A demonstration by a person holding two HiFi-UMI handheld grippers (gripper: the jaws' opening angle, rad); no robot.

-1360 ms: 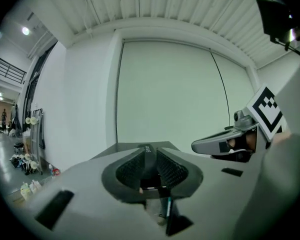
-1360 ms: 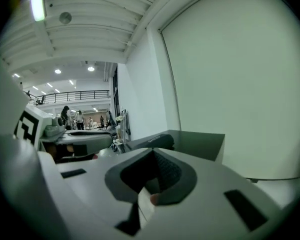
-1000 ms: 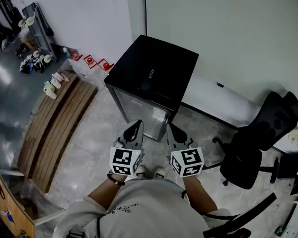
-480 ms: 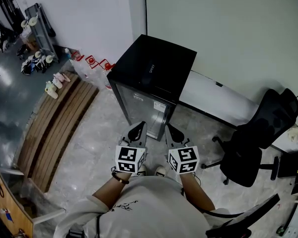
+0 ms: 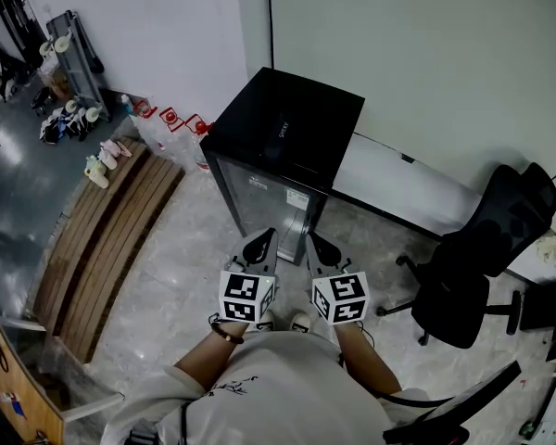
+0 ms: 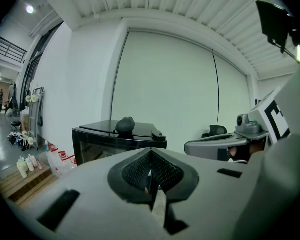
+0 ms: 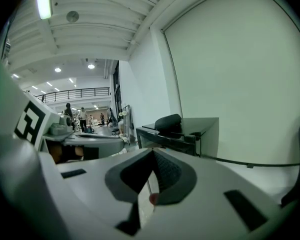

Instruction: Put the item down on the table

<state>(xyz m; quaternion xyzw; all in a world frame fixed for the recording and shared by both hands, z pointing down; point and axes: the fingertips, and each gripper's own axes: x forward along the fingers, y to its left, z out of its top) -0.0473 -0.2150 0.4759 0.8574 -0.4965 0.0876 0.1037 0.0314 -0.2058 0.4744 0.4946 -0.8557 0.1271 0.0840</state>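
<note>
Head view: person in a white shirt [image 5: 259,387] stands on pale marbled floor [image 5: 176,276], one tool in each hand, held side by side and near each other. Left gripper [image 5: 262,241] and right gripper [image 5: 313,245] both point at a black box-shaped cabinet with a glass front [image 5: 287,128]. Both tips look pinched to a point, with nothing hanging from either. The cabinet stands against the wall. A low white slab [image 5: 398,179] runs along the wall on its right, and a black mesh office chair [image 5: 500,239] is further right. Wooden slat platform [image 5: 102,239] lies well off to the left. The cabinet top reads plain black from here, and I cannot make out anything on it.

Left gripper view: the left gripper's jaws are pressed together, ribbed pads meeting along the centre line with nothing between them. Beyond them a dark rounded lump [image 6: 125,125] sits on the cabinet's top, near the front edge. The right gripper's body shows just beside, at the right.

Right gripper view: the jaws meet at the tips and nothing is held. The same dark lump shows on the cabinet top ahead.

Item location: in neither gripper. The lump on the cabinet is the only candidate, and I cannot tell whether it is the one meant.
</note>
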